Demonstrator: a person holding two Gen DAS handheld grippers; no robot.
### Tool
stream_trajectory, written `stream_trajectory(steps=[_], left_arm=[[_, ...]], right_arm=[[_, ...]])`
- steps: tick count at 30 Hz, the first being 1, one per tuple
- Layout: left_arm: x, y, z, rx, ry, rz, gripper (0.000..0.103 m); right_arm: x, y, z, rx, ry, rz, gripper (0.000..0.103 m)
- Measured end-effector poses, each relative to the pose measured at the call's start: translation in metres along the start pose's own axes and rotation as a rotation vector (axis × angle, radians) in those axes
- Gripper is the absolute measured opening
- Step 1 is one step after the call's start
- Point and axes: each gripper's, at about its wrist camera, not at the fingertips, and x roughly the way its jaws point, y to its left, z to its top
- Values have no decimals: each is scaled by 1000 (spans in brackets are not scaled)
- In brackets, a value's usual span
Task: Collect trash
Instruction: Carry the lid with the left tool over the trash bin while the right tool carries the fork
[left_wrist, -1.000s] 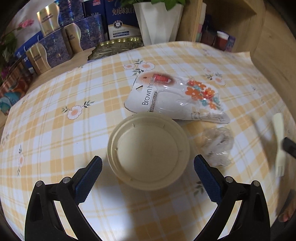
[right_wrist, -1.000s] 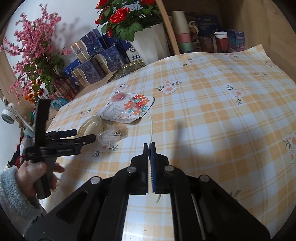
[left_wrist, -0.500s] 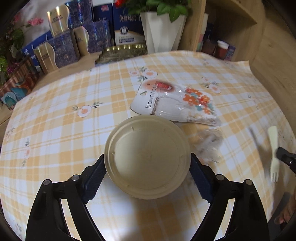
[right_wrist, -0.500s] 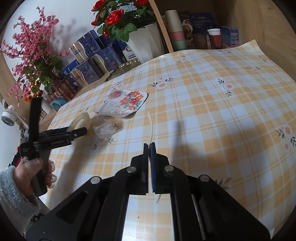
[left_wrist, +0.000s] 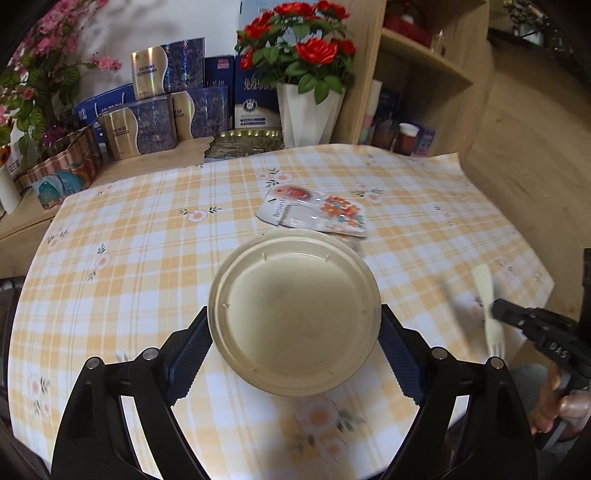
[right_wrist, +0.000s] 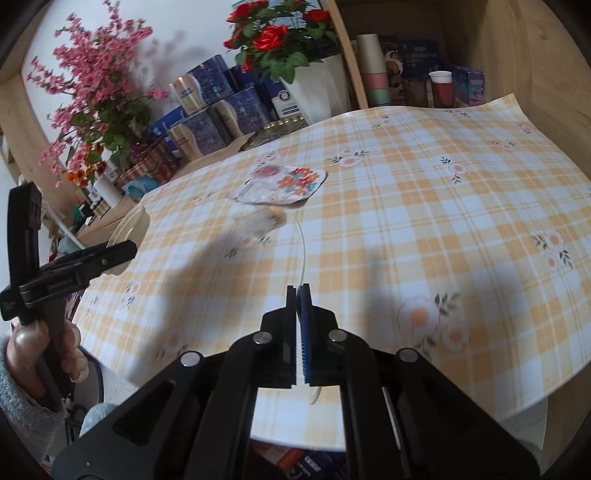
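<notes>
The left tool has its two blue-padded fingers pressed against opposite sides of a round beige lid, clamping it at the lower centre of the left wrist frame; from the right wrist view the lid shows only as a pale edge at the far left, raised clear of the desk. The right tool is closed tight on a thin cream plastic fork (its handle runs up out of the pads toward the middle of the frame, and the tines poke out below). In the left view that fork sits at the right edge, gripped by the black fingertips.

Beyond the lid, just above it in the left frame, lies a flat white package with orange flowers printed on it, resting on the yellow-checked cloth. Close beside that package, toward the lower left of it in the right view, is a crumpled clear plastic wrapper, blurred.

Along the upper part of both frames stand a white pot of red roses and a stack of blue and gold boxes. A spray of pink blossoms fills the upper left of the right view.
</notes>
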Motion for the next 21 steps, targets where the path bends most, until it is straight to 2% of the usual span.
stream_trajectory(steps=[9,15,21], left_arm=[[-57,-33,-46,22,-48,-34,84],[-82,-51,-76,49,-69,-33,84],[-100,-56,-103,30,-74,-49,84]], right_arm=[[-34,16,-41,-53,9,23,6],[-47,20,-65,-71,25,30,6],[-54,24,-89,-83,55,35,6]])
